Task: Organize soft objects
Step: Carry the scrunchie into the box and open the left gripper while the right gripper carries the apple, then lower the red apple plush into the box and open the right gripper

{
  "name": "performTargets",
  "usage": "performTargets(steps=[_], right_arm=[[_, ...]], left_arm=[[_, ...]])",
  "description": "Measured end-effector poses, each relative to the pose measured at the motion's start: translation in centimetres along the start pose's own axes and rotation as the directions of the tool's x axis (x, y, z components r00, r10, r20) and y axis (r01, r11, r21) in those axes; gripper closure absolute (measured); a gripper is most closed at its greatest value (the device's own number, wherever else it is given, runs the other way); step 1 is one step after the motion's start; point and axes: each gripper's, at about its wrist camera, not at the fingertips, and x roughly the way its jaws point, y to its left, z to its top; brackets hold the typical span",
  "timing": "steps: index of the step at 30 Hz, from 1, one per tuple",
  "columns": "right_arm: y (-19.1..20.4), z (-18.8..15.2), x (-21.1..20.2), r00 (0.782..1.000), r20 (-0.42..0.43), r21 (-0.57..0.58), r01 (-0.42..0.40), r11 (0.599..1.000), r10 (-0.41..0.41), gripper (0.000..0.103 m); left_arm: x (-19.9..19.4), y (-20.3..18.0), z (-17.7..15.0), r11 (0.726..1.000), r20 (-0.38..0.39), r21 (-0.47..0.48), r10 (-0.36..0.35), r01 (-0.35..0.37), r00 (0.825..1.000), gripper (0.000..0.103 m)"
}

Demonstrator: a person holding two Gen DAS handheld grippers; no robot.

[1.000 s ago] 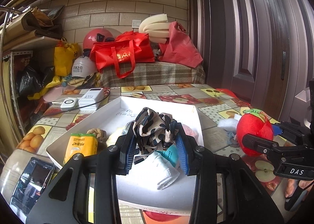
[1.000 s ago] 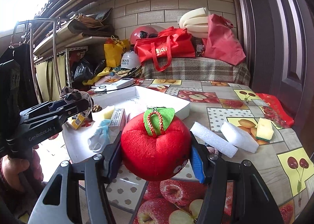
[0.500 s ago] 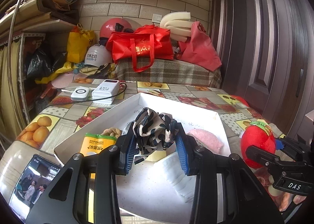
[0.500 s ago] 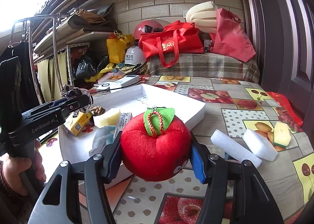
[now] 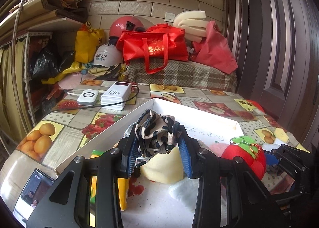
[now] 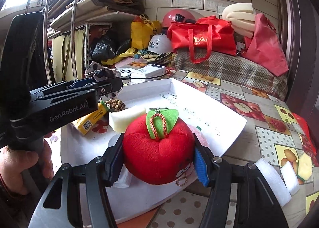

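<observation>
Left tongs (image 5: 159,154): blue pads clamped on a bunched black-and-cream patterned cloth (image 5: 156,131), held up over the near half of the white tray (image 5: 211,117). Right tongs (image 6: 158,160): clamped on a red plush apple (image 6: 158,148) with green felt leaf and a keyring chain, held over the tray's near edge.

Tray sits on the worktop (image 5: 59,128), which has a fruit-print cover. In the tray: yellow sponge block (image 5: 161,168) directly below the cloth, yellow-green packet (image 6: 89,121), knotted rope piece (image 6: 115,104), folded white cloth (image 5: 183,192), something pink (image 5: 216,147) partly hidden.

On the worktop to the right of the tray: two white foam pieces (image 6: 273,180) lying side by side, a yellow sponge (image 6: 304,166) just beyond them. A phone (image 5: 34,192) with lit screen near the tray's left corner. White power bank (image 5: 116,95) and a smaller white device (image 5: 87,97) beyond the tray.

A hand (image 6: 22,166) grips the handle of the left tongs.
</observation>
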Motion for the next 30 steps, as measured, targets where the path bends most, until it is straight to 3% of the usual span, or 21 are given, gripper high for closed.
performTargets(steps=[9, 16, 18, 19, 20, 21, 23, 24, 25, 30], right_arm=[[-1.3, 2.2, 4.1, 0.998, -0.015, 0.02, 0.067, 0.998, -0.067, 0.042], [-1.0, 2.3, 3.6, 0.997, 0.023, 0.004, 0.079, 0.997, -0.079, 0.038], [-0.9, 2.3, 3.3, 0.995, 0.041, 0.0, 0.085, 0.996, -0.085, 0.037], [-1.0, 2.4, 3.2, 0.995, 0.05, 0.001, 0.085, 0.996, -0.085, 0.031], [-1.0, 2.4, 3.0, 0.995, 0.056, 0.005, 0.086, 0.996, -0.086, 0.02], [-1.2, 2.4, 3.0, 0.994, 0.059, 0.011, 0.088, 0.996, -0.089, 0.018], [-1.4, 2.4, 3.0, 0.994, 0.063, 0.024, 0.093, 0.995, -0.095, 0.018], [-1.5, 2.4, 3.0, 0.994, 0.063, 0.027, 0.092, 0.995, -0.094, 0.018], [-1.5, 2.5, 3.0, 0.994, 0.064, 0.029, 0.092, 0.995, -0.094, 0.018], [-1.5, 2.4, 2.9, 0.99, 0.071, 0.039, 0.118, 0.992, -0.121, 0.015]], left_arm=[[1.6, 0.5, 0.5, 1.0, -0.037, -0.022, 0.004, -0.005, 0.999, 0.066], [2.2, 0.6, 0.7, 1.0, -0.057, -0.029, 0.004, -0.006, 0.998, 0.065], [2.0, 0.2, 0.8, 1.0, -0.04, -0.006, 0.016, -0.016, 0.999, 0.06], [1.8, 0.0, 0.7, 1.0, -0.03, 0.007, 0.026, -0.026, 0.999, 0.055], [1.6, -0.3, 0.6, 0.999, -0.017, 0.021, 0.039, -0.038, 0.999, 0.047], [1.3, -0.5, 0.6, 0.998, -0.002, 0.033, 0.046, -0.046, 0.999, 0.042], [0.6, -0.7, 0.4, 0.997, 0.039, 0.044, 0.061, -0.063, 0.997, 0.02], [0.3, -0.8, 0.4, 0.997, 0.055, 0.049, 0.065, -0.068, 0.996, 0.014], [0.1, -0.8, 0.3, 0.996, 0.065, 0.053, 0.066, -0.07, 0.996, 0.0], [-0.7, -0.6, 0.2, 0.994, 0.099, 0.047, 0.091, -0.096, 0.991, 0.0]])
